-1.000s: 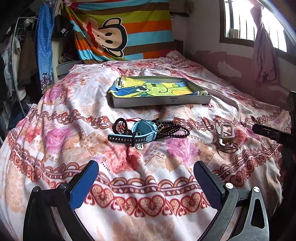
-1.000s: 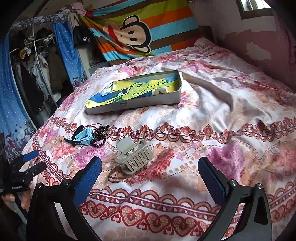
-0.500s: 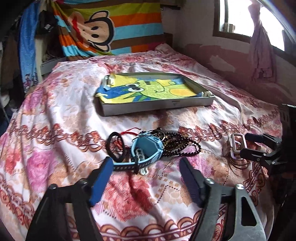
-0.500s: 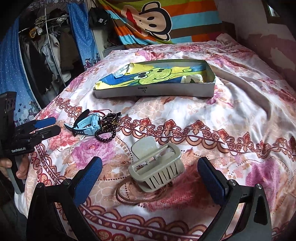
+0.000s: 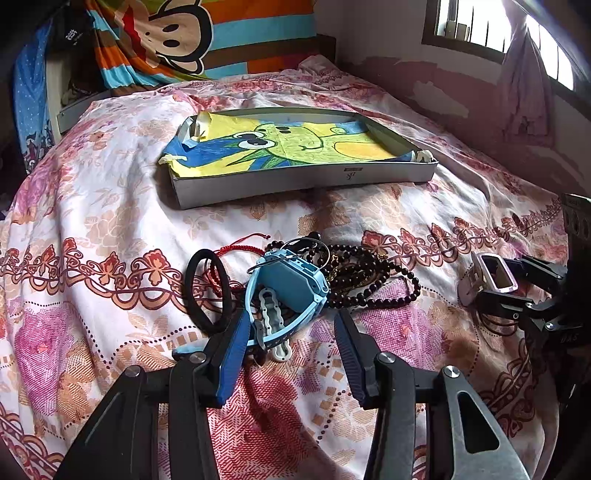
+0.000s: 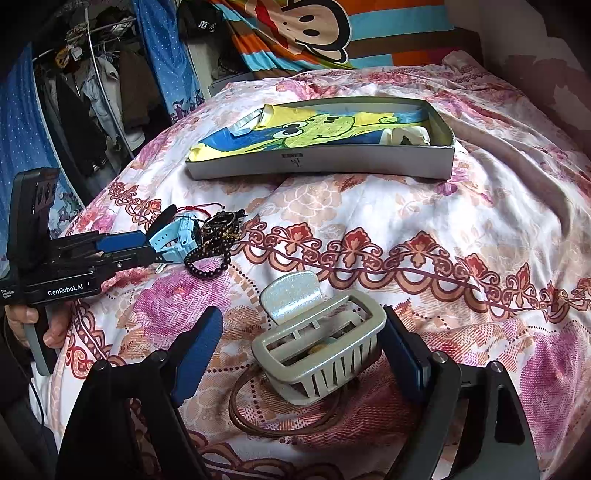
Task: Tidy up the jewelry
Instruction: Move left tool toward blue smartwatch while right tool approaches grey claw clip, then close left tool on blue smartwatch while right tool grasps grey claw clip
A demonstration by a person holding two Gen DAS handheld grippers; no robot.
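A blue watch (image 5: 286,291), dark beads (image 5: 369,280) and grey claw clip (image 6: 321,354) lie on the bedspread (image 5: 110,206).

A floral bedspread (image 5: 110,206) covers the bed; daylight enters a barred window (image 5: 480,26) above a patchy wall (image 5: 424,85).

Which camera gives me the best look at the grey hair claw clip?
The right wrist view: the hair claw clip sits close and central, teeth and hinge tab plain, over a brown cord loop. The left wrist view shows it only small at the right edge, partly hidden by the right tool.
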